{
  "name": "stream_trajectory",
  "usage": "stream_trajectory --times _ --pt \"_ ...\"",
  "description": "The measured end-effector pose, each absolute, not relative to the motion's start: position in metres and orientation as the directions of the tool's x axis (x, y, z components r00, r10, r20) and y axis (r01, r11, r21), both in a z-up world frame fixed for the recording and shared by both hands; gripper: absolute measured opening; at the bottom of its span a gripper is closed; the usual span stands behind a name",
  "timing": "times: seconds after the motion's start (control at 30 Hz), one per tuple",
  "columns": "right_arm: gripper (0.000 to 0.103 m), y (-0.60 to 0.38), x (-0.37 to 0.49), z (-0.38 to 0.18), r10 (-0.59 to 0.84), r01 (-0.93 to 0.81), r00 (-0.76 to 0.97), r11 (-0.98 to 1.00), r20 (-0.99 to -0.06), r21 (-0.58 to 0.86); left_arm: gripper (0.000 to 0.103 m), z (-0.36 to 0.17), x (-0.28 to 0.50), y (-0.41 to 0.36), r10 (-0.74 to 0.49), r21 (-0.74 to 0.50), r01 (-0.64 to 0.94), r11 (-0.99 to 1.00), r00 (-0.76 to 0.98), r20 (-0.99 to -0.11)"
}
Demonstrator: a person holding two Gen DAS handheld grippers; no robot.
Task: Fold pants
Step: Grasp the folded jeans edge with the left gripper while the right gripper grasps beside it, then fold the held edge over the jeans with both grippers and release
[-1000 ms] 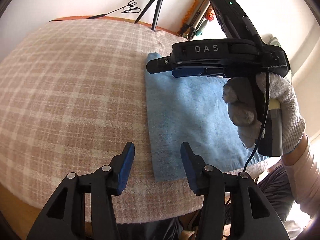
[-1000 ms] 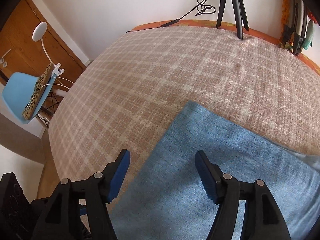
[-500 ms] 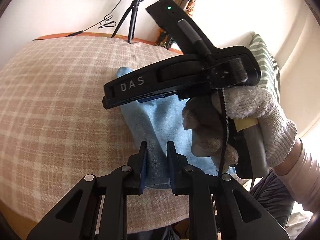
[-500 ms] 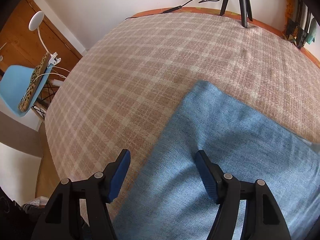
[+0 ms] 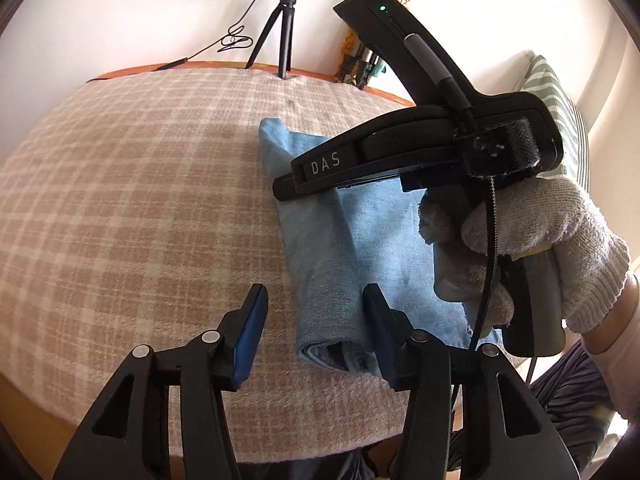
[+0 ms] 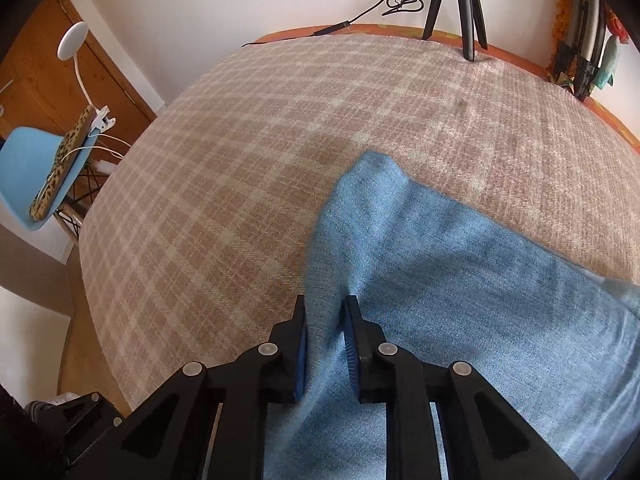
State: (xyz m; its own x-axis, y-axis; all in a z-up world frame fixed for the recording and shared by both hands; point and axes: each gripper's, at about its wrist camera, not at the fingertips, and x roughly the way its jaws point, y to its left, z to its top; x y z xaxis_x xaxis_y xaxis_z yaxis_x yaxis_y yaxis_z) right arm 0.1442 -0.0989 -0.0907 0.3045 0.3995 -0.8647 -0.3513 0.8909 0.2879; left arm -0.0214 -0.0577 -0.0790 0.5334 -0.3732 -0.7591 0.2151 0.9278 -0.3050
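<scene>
Plaid surface (image 5: 132, 200): pants (image 5: 360, 248) part-folded. My right tool (image 6: 325, 320) just closed, pinching fold ridge for lifting; left tool (image 5: 316, 320) reopened, released, empty.

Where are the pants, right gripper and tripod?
pants (image 6: 460, 280), right wrist view, flat denim.
right gripper (image 6: 326, 320), right wrist view, pinched fold between its fingertips.
tripod (image 5: 286, 28), left wrist view, centre column.

The pants (image 6: 460, 280) are soft light-blue cloth, denim-like and matt, with a fine grain. Under them lies a checked blanket (image 5: 140, 200) of coarse woven wool-like cloth in beige and cream. Both grippers are matt black plastic with blue ribbed pads (image 6: 352, 352) and shiny metal rivets. At right, a knitted white glove (image 5: 552, 232) looks fuzzy and worn.
</scene>
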Motion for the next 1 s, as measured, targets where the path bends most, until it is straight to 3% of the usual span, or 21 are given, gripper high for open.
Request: stream_trajectory --times 0.07,0.1,0.2,0.5,1.0 --pt "0.008 -0.105 0.142 -0.088 0.417 -0.333 0.312 0.889 -0.854 0.313 0.041 -0.084 -0.019 -0.060 -0.436 -0.372 0.228 0.900 0.491 -0.754" --pt "0.007 -0.109 0.141 -0.086 0.431 -0.323 0.315 0.887 -0.846 0.331 0.024 -0.084 -0.019 -0.063 -0.447 -0.376 0.243 0.894 0.487 -0.750" --pt "0.005 -0.123 0.137 -0.077 0.477 -0.281 0.331 0.873 -0.814 0.398 0.017 -0.073 -0.024 -0.076 -0.453 -0.344 0.298 0.891 0.516 -0.726" --pt "0.004 -0.193 0.108 -0.019 0.539 -0.224 0.451 0.840 -0.711 0.495 0.015 -0.023 -0.043 -0.120 -0.551 -0.330 0.452 0.829 0.553 -0.625" --pt "0.004 -0.339 0.046 0.016 0.403 -0.063 0.644 0.875 -0.650 0.480 0.015 0.001 -0.043 -0.234 -0.717 -0.371 0.650 0.663 0.410 -0.563"
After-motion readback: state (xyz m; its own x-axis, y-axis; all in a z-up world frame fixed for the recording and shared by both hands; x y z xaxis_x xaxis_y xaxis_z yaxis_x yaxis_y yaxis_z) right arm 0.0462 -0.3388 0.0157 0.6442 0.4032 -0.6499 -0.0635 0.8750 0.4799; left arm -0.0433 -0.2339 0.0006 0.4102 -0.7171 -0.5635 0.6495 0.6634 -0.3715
